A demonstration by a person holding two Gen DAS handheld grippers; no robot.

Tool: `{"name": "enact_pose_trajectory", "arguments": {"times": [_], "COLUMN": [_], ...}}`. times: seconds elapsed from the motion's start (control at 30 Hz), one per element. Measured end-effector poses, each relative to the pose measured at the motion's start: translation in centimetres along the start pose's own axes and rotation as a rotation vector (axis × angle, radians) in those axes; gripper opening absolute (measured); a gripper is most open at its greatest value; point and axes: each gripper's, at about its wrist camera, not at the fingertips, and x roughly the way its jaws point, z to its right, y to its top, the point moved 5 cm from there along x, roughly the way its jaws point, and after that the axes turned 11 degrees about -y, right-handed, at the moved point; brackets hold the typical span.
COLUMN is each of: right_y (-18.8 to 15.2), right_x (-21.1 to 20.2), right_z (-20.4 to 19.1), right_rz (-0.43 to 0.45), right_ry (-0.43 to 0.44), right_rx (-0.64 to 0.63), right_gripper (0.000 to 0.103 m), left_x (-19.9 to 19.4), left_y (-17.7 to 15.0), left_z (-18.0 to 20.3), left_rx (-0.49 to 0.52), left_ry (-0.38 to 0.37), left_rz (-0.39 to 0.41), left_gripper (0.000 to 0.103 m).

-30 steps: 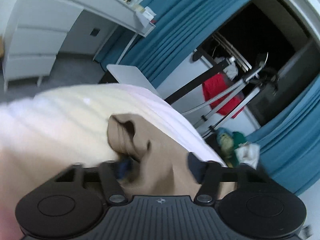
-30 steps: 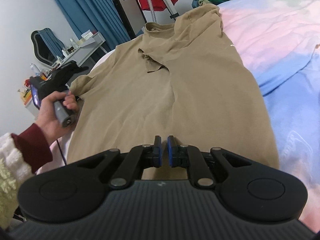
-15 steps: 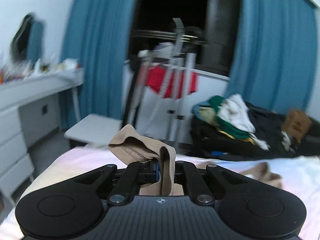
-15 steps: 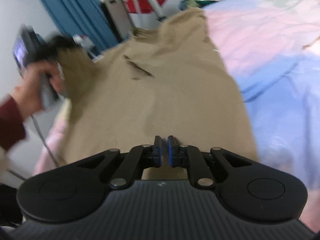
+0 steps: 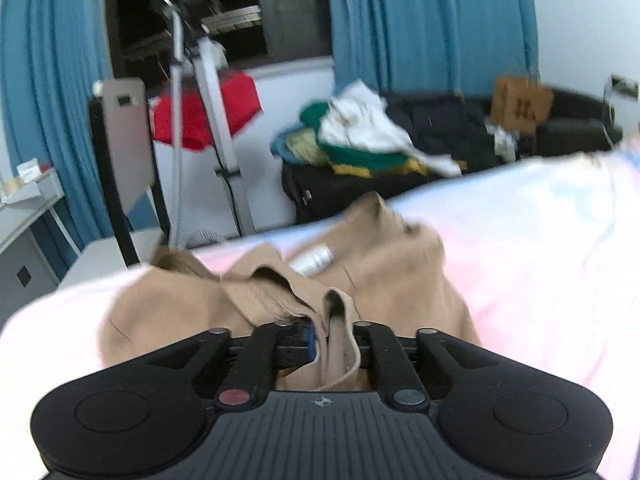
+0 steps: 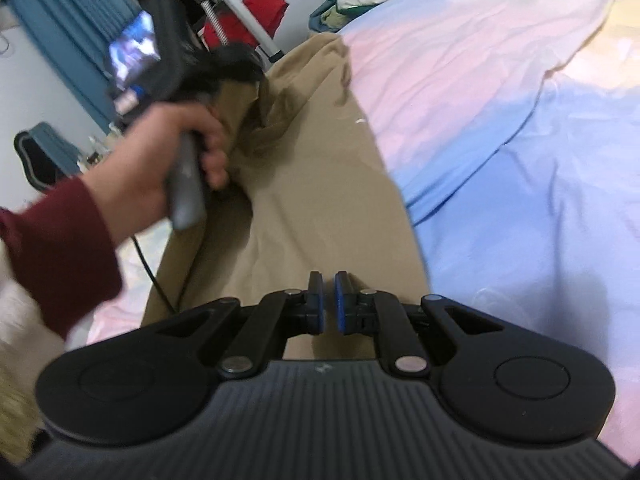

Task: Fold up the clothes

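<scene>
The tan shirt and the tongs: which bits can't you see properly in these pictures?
- Tan shirt: in the right wrist view its near hem is hidden behind the right tongs.
- Left tongs: jaws are opening; a fold of shirt between them covers one pad.
- Left tongs in the right wrist view: motion blur hides the tips.
- Shirt label: too blurred to read.
- Clothes pile: blurred.
</scene>
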Motion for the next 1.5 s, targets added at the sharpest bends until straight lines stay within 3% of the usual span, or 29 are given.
{"name": "enact_pose_trajectory", "arguments": {"times": [0.07, 0.17, 0.27, 0.37, 0.5, 0.7, 0.93, 1.1, 1.23, 1.3, 1.4, 1.43, 1.5], "right_y": [0.3, 0.7, 1.1, 1.5, 1.7, 0.8, -0.7, -1.3, -1.7, -1.8, -1.6, -1.6, -1.5], "right_x": [0.2, 0.4, 0.5, 0.0, -1.1, -3.1, -6.7, -7.5, -6.9, -6.7, -6.6, -6.7, -6.7], "right_z": [0.5, 0.7, 0.7, 0.6, 0.1, -0.8, -1.4, -2.4, -2.3, -1.9, -1.6, -1.6, -1.6], "right_rz": [0.001, 0.009, 0.017, 0.041, 0.073, 0.073, 0.081, 0.109, 0.095, 0.081, 0.074, 0.075, 0.077], "right_ry": [0.011, 0.025, 0.036, 0.052, 0.058, 0.080, 0.099, 0.064, 0.039, 0.038, 0.049, 0.054, 0.068], "right_rx": [0.016, 0.017, 0.013, 0.012, -0.012, -0.052, -0.093, -0.150, -0.162, -0.152, -0.133, -0.128, -0.122], "right_gripper": [0.010, 0.010, 0.010, 0.010, 0.010, 0.010, 0.010, 0.010, 0.010, 0.010, 0.010, 0.010, 0.010], "left_x": [0.3, -0.8, -4.4, -9.6, -17.7, -28.2, -34.6, -36.2, -36.9, -37.2, -37.8, -38.1, -38.8], "left_y": [-1.2, -1.9, -2.8, -4.2, -8.0, -16.6, -25.3, -28.2, -28.5, -28.3, -28.0, -27.8, -27.3], "left_z": [-0.5, -1.1, -2.2, -3.4, -6.1, -9.1, -10.9, -11.0, -10.2, -9.5, -8.3, -7.9, -7.0], "left_rx": [0.001, -0.002, -0.049, -0.113, -0.246, -0.413, -0.526, -0.555, -0.519, -0.503, -0.427, -0.396, -0.320], "left_ry": [-0.026, -0.051, -0.108, -0.182, -0.221, -0.209, -0.194, -0.190, -0.188, -0.222, -0.225, -0.222, -0.206], "left_rz": [-0.024, -0.056, -0.066, -0.075, -0.103, -0.163, -0.308, -0.397, -0.418, -0.413, -0.417, -0.416, -0.405], "left_gripper": [0.053, 0.073, 0.082, 0.084, 0.085, 0.085, 0.084, 0.082, 0.067, 0.055, 0.025, 0.009, 0.007]}}
